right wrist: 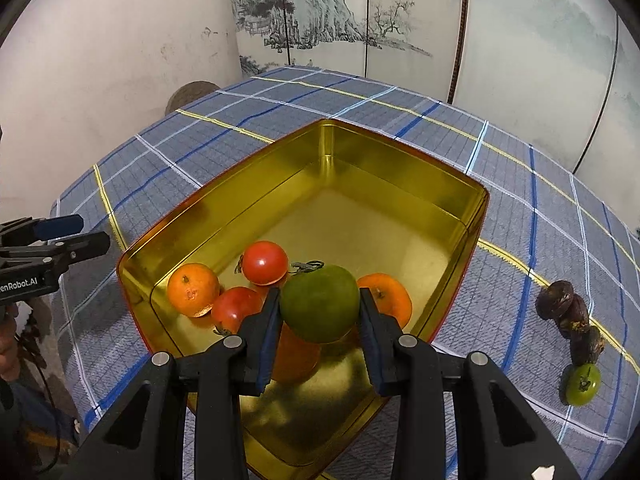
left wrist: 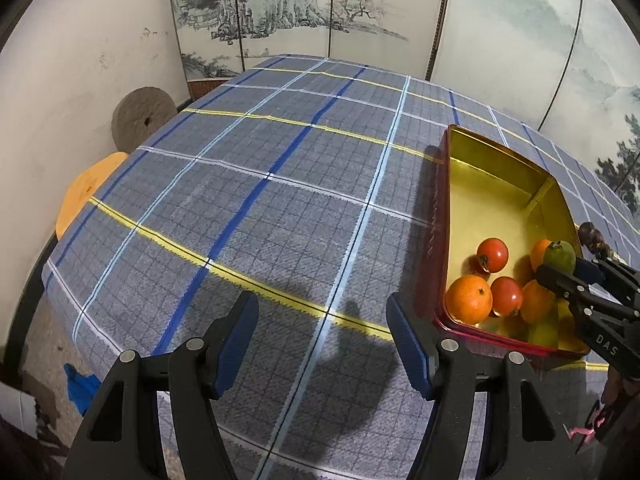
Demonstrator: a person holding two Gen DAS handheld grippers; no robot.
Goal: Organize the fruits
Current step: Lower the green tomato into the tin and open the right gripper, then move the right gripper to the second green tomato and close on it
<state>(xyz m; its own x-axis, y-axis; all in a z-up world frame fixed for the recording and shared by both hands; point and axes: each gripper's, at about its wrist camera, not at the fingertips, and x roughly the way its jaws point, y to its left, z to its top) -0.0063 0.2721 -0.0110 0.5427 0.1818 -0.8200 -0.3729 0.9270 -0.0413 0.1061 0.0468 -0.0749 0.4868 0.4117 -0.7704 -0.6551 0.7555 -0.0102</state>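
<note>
Step in hand: placing. My right gripper (right wrist: 319,312) is clamped on the green fruit (right wrist: 319,304), both blue pads pressed to its sides, and holds it over the near end of the gold-lined tin (right wrist: 404,168), above the fruit already inside. In the tin: a tangerine (right wrist: 193,289) at the left wall, two red tomatoes (right wrist: 265,262) beside it, a second tangerine (right wrist: 390,298) to the right, and another orange fruit partly hidden under the one I carry. My left gripper (left wrist: 322,344) hangs over bare checked tablecloth (left wrist: 248,184) just left of the tin, jaws about half apart, nothing between them. Outside the tin, on the cloth to the right: a row of dark, shrivelled fruits (right wrist: 568,316) and one small green tomato (right wrist: 583,384) at its near end. Judgement: task partly done, those pieces not yet sorted. Next move calls for lowering the green fruit into a free patch of the tin floor, then releasing; dropped from here it would land on the orange fruit below and could roll. The far half of the tin is free.
</note>
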